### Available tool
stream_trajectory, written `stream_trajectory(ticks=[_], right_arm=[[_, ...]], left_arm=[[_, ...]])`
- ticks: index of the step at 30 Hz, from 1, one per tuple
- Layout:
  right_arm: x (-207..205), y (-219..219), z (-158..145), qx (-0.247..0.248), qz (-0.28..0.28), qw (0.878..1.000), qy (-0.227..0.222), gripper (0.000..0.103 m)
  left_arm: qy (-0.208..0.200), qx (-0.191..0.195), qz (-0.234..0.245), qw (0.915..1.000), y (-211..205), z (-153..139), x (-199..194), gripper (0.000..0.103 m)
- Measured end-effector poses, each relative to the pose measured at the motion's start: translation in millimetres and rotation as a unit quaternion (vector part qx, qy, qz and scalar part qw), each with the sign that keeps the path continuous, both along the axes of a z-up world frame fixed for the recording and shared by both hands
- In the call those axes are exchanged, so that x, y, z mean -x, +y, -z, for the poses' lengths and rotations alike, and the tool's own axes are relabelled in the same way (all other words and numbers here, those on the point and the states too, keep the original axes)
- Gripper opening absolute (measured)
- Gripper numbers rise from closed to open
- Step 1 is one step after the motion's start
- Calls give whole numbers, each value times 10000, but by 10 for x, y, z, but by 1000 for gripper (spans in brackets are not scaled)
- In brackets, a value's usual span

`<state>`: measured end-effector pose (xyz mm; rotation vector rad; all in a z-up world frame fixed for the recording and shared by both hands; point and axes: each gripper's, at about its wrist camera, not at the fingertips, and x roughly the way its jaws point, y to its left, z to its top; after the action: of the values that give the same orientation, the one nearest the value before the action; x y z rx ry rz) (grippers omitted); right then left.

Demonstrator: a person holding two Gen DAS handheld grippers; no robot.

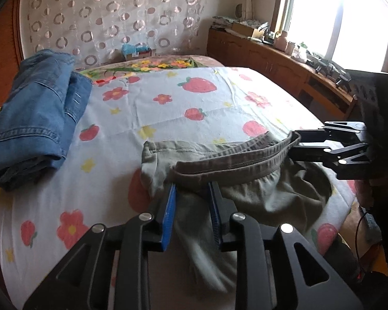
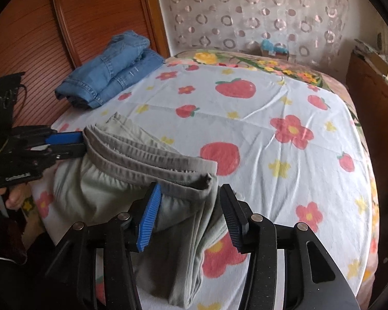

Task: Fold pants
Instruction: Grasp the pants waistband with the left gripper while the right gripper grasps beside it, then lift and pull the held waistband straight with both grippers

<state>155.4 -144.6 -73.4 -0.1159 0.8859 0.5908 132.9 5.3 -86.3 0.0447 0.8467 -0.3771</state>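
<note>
The fingers of the left gripper [image 1: 192,188] stand slightly apart, released, with a fold of the grey-green cotton pants [image 1: 251,180] loose between them. The right gripper [image 2: 191,193] has its jaws wider, straddling the other end of the elastic waistband [image 2: 152,155] without pinching it. The pants lie bunched on the near edge of the white bedsheet printed with strawberries and flowers [image 2: 271,98]. A folded pair of blue denim jeans [image 1: 36,113] rests well apart at the far left.
</note>
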Motion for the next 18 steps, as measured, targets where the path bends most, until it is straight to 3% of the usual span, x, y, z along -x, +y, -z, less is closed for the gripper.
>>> stream_trajectory(ticks=[5,6,7,8,10,14,18], right_arm=[[-79,-43,63,-64,17,9999,141,47],[-85,-47,61,-118,6,9998,154,41],[-79,-55,51,-160,-17,9997,164,23],[-74,-62,26,-213,-29,9997,128,13],[-61,-72,-46,-321,-26,9995,-22,5],[-40,-85,-184,-432,136,9983,-370,4],[-92,-65,-139,-335,250,9984,-369,4]], left_arm=[[108,-87,-49,9999,8,105,-81,24],[125,-63,-61,9999,17,117,-84,24],[123,-38,-81,9999,26,120,-81,25],[117,-23,-91,9999,30,117,-75,25],[92,16,-105,9999,40,107,-67,25],[-53,74,-91,9999,31,54,-54,25],[-96,187,-38,9998,38,43,-107,24]])
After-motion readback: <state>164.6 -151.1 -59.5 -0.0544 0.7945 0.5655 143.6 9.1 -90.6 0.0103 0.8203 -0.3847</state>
